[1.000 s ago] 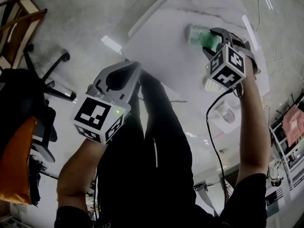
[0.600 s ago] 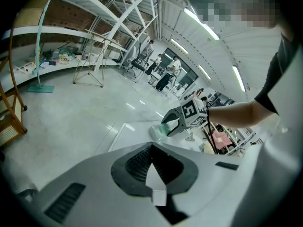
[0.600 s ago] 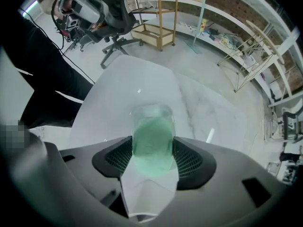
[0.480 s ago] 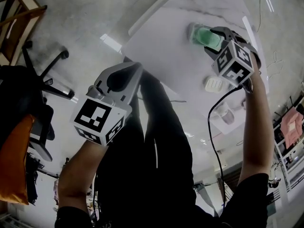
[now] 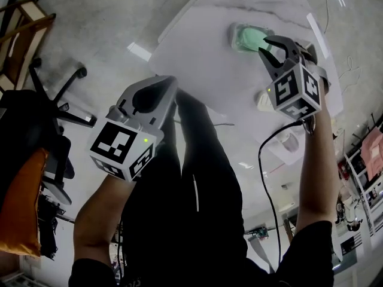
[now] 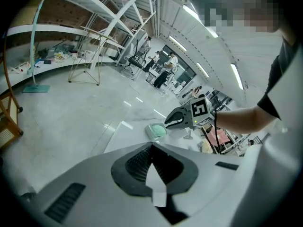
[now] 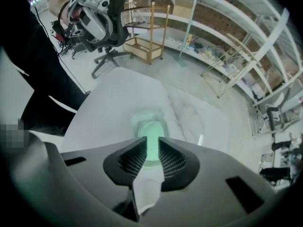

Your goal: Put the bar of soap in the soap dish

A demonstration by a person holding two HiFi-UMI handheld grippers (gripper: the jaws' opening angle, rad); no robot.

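Over a smooth white table [image 5: 197,58] with faint grey veining, the left gripper [image 6: 152,146] hangs empty, its ribbed black pads pressed together. A rounded pale-green bar of soap [image 5: 252,39] lies in the translucent, round-cornered soap dish [image 5: 234,37]. Just beside the dish, the right gripper [image 7: 150,144] has just been closing to a narrow gap, gripping nothing.

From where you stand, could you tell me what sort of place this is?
Probably a workshop or storage hall: long open shelving lines the walls, the floor is bare and glossy, and a wheeled office chair stands near the table.
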